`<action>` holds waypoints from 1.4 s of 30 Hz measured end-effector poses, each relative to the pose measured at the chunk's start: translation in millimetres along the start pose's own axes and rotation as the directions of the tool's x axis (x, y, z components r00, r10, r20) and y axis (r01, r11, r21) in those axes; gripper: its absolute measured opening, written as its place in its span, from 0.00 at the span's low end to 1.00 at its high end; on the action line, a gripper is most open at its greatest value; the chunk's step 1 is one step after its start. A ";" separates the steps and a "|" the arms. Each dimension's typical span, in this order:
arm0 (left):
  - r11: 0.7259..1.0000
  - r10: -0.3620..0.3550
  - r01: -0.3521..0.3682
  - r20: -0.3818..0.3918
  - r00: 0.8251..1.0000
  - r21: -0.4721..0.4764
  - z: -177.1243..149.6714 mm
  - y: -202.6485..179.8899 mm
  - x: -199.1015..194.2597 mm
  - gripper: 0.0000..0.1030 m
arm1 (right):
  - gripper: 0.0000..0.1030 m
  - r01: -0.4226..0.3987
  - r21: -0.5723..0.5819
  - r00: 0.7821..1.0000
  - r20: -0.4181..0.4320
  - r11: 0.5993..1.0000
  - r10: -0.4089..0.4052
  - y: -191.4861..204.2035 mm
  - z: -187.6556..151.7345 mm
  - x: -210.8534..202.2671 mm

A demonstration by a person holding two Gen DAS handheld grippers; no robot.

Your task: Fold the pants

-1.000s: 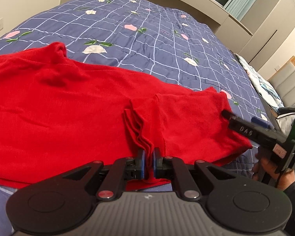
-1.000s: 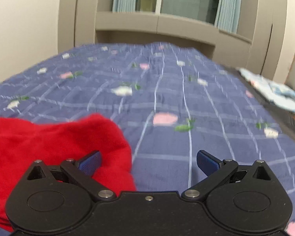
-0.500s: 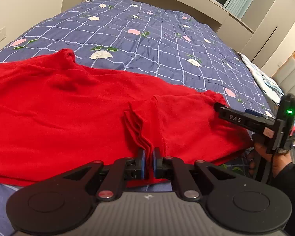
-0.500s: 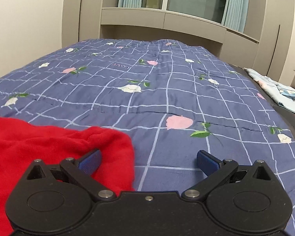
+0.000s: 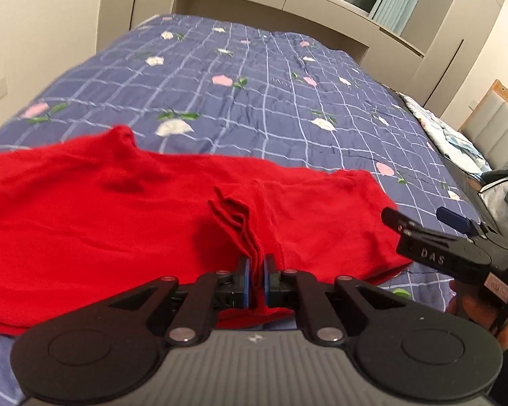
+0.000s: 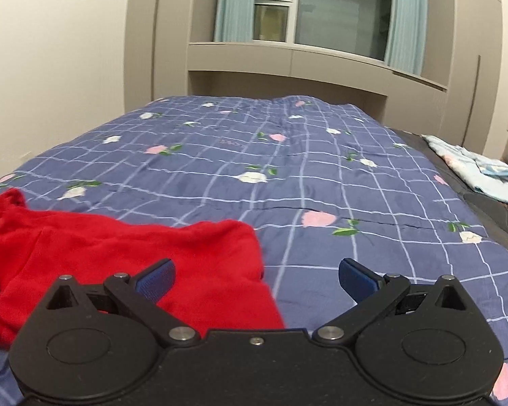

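Observation:
Red pants (image 5: pixel 101 216) lie spread across the near part of a bed. My left gripper (image 5: pixel 256 275) is shut on a pinched fold of the pants' near edge, and the cloth ridges up between the fingers. My right gripper (image 6: pixel 255 275) is open and empty, hovering over the right end of the pants (image 6: pixel 193 264). Its left finger is over the red cloth and its right finger over the quilt. The right gripper also shows in the left wrist view (image 5: pixel 430 226), beside the pants' right edge.
The bed carries a blue checked quilt with flowers (image 5: pixel 254 94). Beige cupboards and a window with teal curtains (image 6: pixel 325 10) stand behind it. A light blue cloth (image 6: pixel 477 172) lies at the bed's right side. A wall is on the left.
The right gripper has pulled back and risen, so more of the pants' right end shows below it. The left gripper has tilted up while still pinching the fold.

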State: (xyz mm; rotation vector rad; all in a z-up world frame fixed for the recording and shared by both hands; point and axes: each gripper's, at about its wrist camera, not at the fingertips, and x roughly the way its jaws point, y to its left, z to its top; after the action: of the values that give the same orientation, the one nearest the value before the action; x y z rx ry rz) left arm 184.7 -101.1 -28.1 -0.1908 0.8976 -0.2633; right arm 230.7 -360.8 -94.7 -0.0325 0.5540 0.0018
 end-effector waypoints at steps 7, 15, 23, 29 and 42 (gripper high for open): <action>0.996 0.069 -0.070 0.017 0.997 0.054 -1.7 33.5 -28.2 0.07 | 0.99 -0.064 -0.031 0.998 0.009 0.997 0.064 31.0 -1.6 -20.9; 0.992 0.122 -0.123 -0.035 0.992 -0.019 -14.2 81.9 -16.6 0.07 | 0.99 -0.128 -0.088 0.991 -0.050 0.988 0.124 69.8 -14.1 -16.4; 0.982 0.147 -0.146 -0.004 0.989 -0.117 -11.0 94.1 -22.7 0.66 | 0.99 -0.123 -0.137 0.992 -0.014 0.983 0.122 69.3 -7.3 -8.8; 0.968 0.200 -0.197 0.007 0.980 -0.158 6.4 96.6 -4.6 0.70 | 0.99 -0.026 -0.136 0.999 0.022 0.990 0.030 48.6 17.3 23.8; 0.957 0.261 -0.264 -0.041 0.965 -0.123 5.3 101.1 19.2 0.77 | 0.99 -0.002 -0.126 0.995 -0.096 0.992 -0.010 35.2 11.3 86.2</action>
State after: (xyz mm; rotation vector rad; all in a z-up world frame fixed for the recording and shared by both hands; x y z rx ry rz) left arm 215.0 -10.6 -66.7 -0.1846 0.9533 0.0394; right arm 309.5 -325.8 -131.5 -0.1576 0.6501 0.0314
